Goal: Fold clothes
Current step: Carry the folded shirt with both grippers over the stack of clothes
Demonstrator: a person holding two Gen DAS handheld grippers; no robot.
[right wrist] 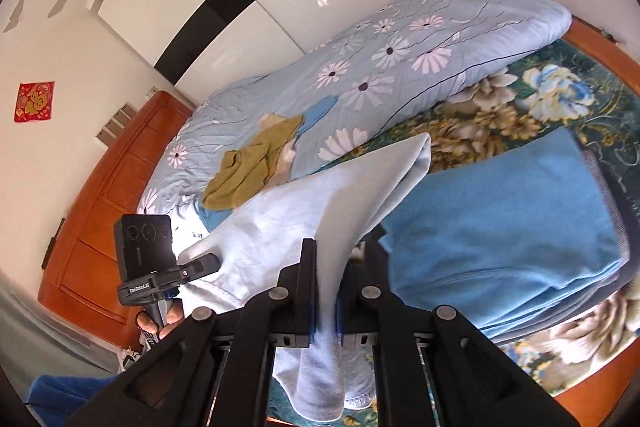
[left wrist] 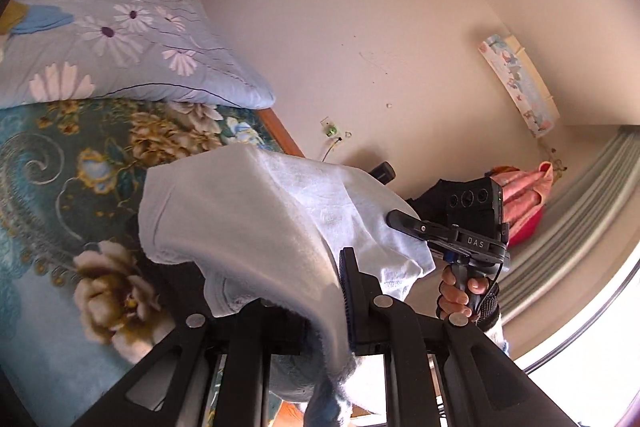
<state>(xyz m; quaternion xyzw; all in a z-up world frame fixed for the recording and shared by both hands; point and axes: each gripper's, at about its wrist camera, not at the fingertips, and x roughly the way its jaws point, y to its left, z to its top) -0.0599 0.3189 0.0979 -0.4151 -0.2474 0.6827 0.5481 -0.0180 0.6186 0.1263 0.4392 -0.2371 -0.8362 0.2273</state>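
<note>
A pale blue garment (left wrist: 248, 211) hangs in the air above the bed, held between both grippers. My left gripper (left wrist: 320, 291) is shut on one edge of it; the cloth drapes over the left finger and hides it. My right gripper (right wrist: 326, 291) is shut on the other edge of the same garment (right wrist: 304, 203), which hangs down between its fingers. Each gripper shows in the other's view: the right one (left wrist: 404, 221) pinching the cloth, the left one (right wrist: 200, 265) likewise.
A folded blue garment (right wrist: 504, 235) lies on the floral bedspread (right wrist: 560, 95). An olive garment (right wrist: 252, 163) sits on the light blue daisy quilt (right wrist: 380, 59). A wooden headboard (right wrist: 116, 195) and white wardrobe stand behind. Pink cloth (left wrist: 524, 203) lies by the wall.
</note>
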